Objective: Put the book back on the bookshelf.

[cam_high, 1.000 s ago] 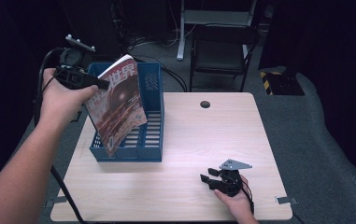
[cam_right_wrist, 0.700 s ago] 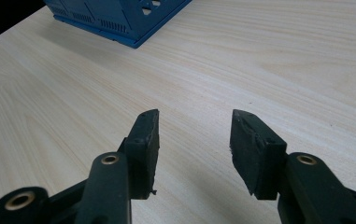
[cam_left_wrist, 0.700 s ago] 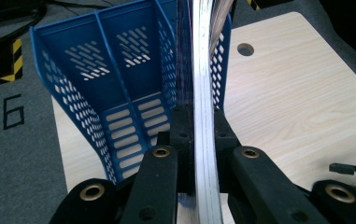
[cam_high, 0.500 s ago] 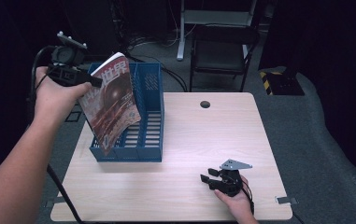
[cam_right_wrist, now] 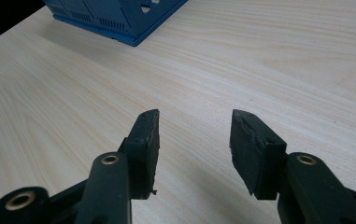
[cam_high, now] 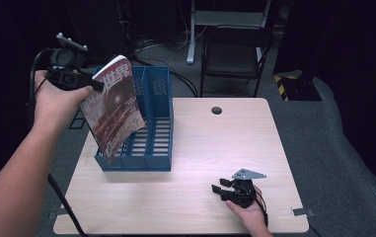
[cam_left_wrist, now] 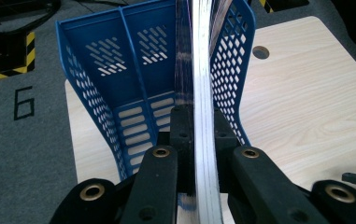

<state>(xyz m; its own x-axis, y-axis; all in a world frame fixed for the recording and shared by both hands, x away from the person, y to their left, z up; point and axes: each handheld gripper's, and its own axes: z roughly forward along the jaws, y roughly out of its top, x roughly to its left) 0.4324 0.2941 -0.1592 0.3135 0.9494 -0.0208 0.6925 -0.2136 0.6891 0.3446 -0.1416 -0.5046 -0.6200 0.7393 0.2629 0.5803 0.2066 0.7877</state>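
A: High view. Your left gripper (cam_high: pixel 93 85) has its fingers clamped on the top corner of the magazine (cam_high: pixel 114 106). The magazine hangs in the air, tilted, its lower end over the left side of the rack (cam_high: pixel 153 148). Judging by that, the pick-up is done; the seating in a slot is left, or the lift clear, I cannot tell which.

B: And your right gripper (cam_high: pixel 220 190)?

A: Resting low on the counter (cam_high: pixel 190 143) near the front edge, well apart from the rack, fingers partly open, nothing between them.

B: Left gripper view.

A: You look straight down the magazine's edge (cam_left_wrist: pixel 202 93): a pale stack of pages, dark glossy cover to one side, pinched tight between your fingers (cam_left_wrist: pixel 182 135). It lines up with the rack's right-hand slot (cam_left_wrist: pixel 166 107) in this view, but the lower end is hidden, so whether it is inside yet I cannot say.

B: Right gripper view.

A: Your fingers (cam_right_wrist: pixel 145 140) stand apart over bare counter (cam_right_wrist: pixel 259 60), holding nothing. A corner of the rack (cam_right_wrist: pixel 119 18) sits far off.

B: The magazine's look?

A: Thin and floppy, reddish-brown glossy cover with large white characters. It bows slightly from the held corner.
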